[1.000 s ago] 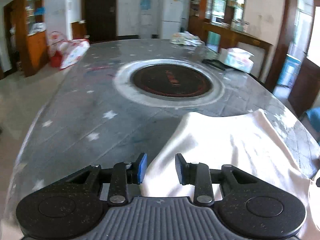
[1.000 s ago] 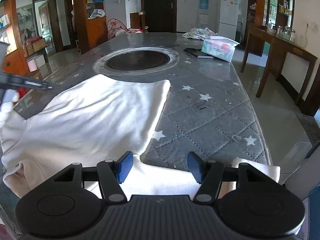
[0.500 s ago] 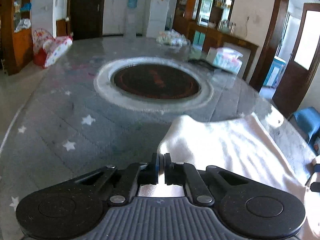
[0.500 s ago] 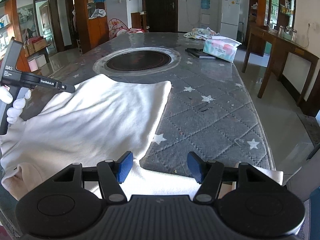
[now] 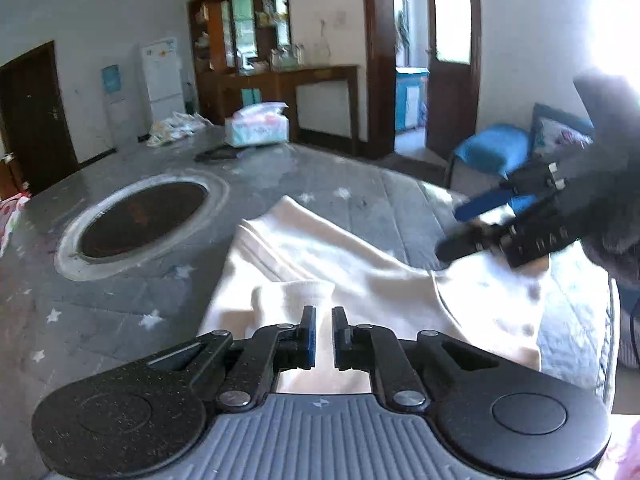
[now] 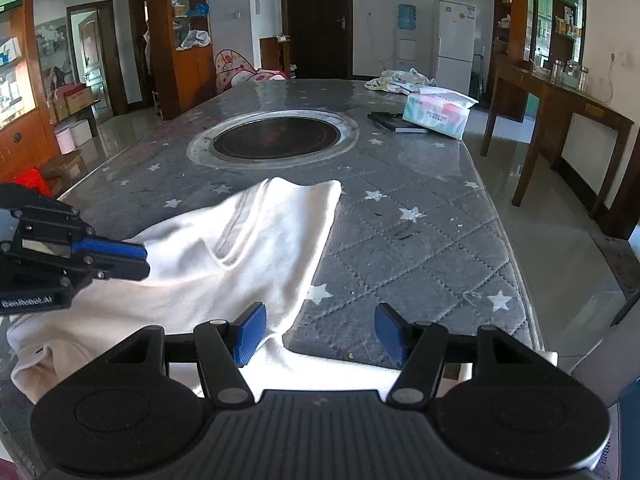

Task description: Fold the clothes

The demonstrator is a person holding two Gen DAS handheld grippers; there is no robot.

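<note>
The left gripper pinches a raised fold of the white garment on the near end of the grey star-quilted table; the right gripper is spread; a fridge stands far off.

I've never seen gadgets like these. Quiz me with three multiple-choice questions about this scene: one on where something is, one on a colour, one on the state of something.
1. Where does the tissue pack sit?
A. on the floor
B. on the table's far right side
C. on the garment

2. What colour is the garment?
A. white
B. red
C. dark blue

3. How is the right gripper?
A. shut on the garment
B. shut on nothing
C. open wide

Answers:
1. B, it rests on the table beyond the round inset.
2. A, the cloth is plain white.
3. C, a broad gap separates its blue pads.
</note>
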